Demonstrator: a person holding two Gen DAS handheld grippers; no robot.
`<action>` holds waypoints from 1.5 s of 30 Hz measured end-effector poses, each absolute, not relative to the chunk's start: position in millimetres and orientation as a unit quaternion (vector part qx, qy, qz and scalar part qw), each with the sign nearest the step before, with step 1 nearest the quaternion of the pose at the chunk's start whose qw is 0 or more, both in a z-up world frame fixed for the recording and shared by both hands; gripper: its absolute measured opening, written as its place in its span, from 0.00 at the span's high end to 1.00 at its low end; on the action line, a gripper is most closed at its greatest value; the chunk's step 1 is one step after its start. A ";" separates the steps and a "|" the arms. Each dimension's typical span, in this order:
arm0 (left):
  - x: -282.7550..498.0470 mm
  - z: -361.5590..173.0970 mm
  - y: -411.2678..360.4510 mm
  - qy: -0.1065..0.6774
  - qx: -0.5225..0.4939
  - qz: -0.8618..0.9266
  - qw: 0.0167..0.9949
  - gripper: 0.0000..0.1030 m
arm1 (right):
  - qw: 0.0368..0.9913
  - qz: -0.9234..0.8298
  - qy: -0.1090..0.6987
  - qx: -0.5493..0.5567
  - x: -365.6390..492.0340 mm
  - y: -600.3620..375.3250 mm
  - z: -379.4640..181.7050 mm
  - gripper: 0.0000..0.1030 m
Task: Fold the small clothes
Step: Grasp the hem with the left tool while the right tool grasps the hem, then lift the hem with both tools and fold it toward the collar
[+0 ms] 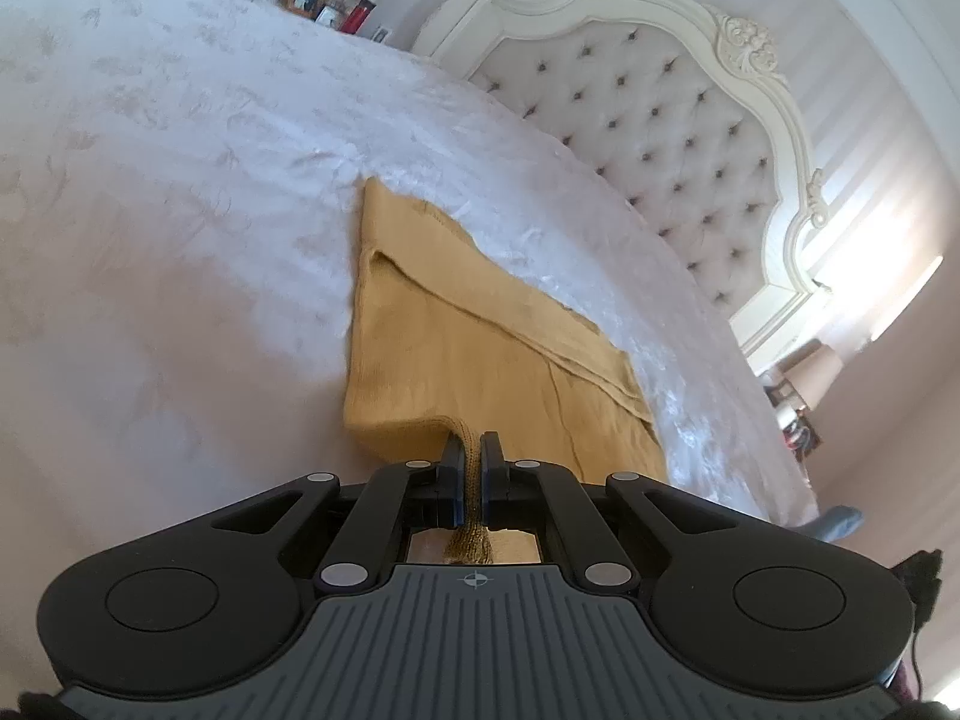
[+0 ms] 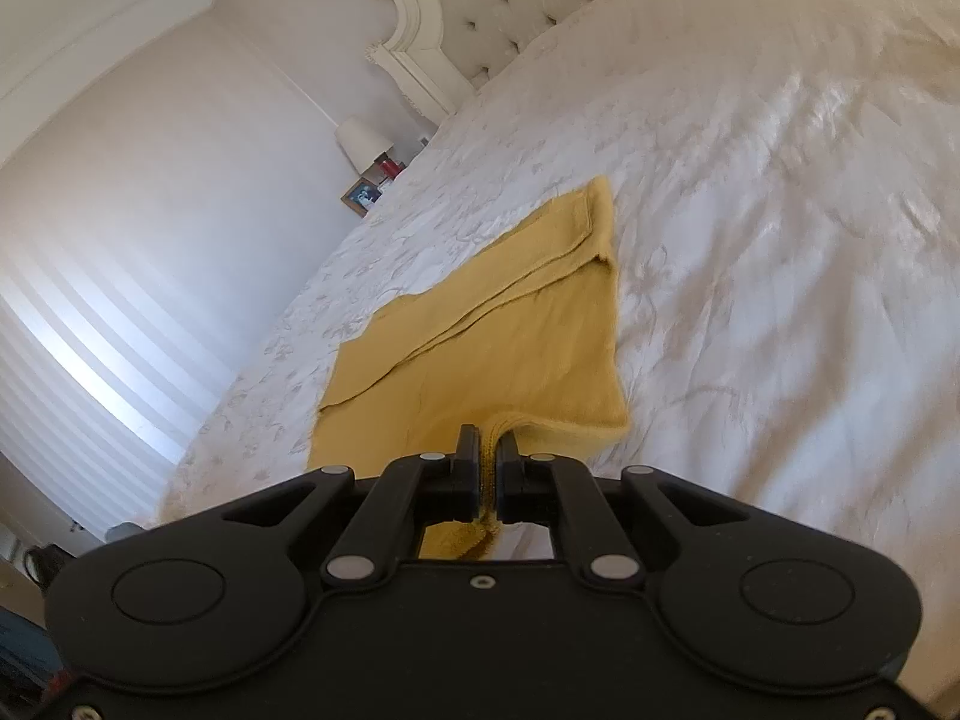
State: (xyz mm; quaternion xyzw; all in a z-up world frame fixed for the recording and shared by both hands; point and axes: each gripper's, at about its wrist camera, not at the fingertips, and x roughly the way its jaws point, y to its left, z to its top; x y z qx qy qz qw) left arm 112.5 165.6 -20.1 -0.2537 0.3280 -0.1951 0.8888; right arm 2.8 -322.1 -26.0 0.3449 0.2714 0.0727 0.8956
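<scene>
While each gripper (image 1: 472,441) pinches its near hem, yellow garment (image 1: 456,324) stretches ahead.

Home bedroom, white bedspread (image 1: 180,150), tufted headboard (image 1: 660,120), bedside lamp (image 2: 359,141)

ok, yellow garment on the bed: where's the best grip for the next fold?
The near hem of the yellow garment, one corner per hand-held gripper, approached from the near bed edge. It lies flat with that ribbed edge closest. Both the left hand-held gripper and right hand-held gripper already pinch it there.
</scene>
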 end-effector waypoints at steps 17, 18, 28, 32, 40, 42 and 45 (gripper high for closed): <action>108.0 -45.0 176.3 0.373 -0.255 -0.182 0.873 0.96 | 0.879 0.054 0.307 0.360 -0.3 -323.0 -49.5 0.89; 105.9 -48.7 176.1 0.381 -0.252 -0.181 0.871 0.96 | 0.878 0.052 0.311 0.360 -1.7 -322.5 -51.1 0.89; 92.7 -88.9 179.4 0.447 -0.272 -0.161 0.837 0.91 | 0.869 0.044 0.339 0.359 -10.9 -315.9 -62.8 0.89; 95.3 -88.0 180.6 0.440 -0.283 -0.173 0.835 0.95 | 0.869 0.046 0.340 0.356 -9.7 -315.0 -61.7 0.89; 121.2 -32.0 181.9 0.335 -0.335 -0.226 0.851 0.96 | 0.878 0.064 0.275 0.387 10.5 -331.3 -33.8 0.89; 135.6 -17.1 179.4 0.315 -0.335 -0.232 0.857 0.96 | 0.881 0.067 0.255 0.393 23.5 -338.4 -24.2 0.89; 159.1 2.3 173.1 0.285 -0.322 -0.233 0.872 0.96 | 0.890 0.071 0.230 0.386 46.2 -346.8 -9.6 0.89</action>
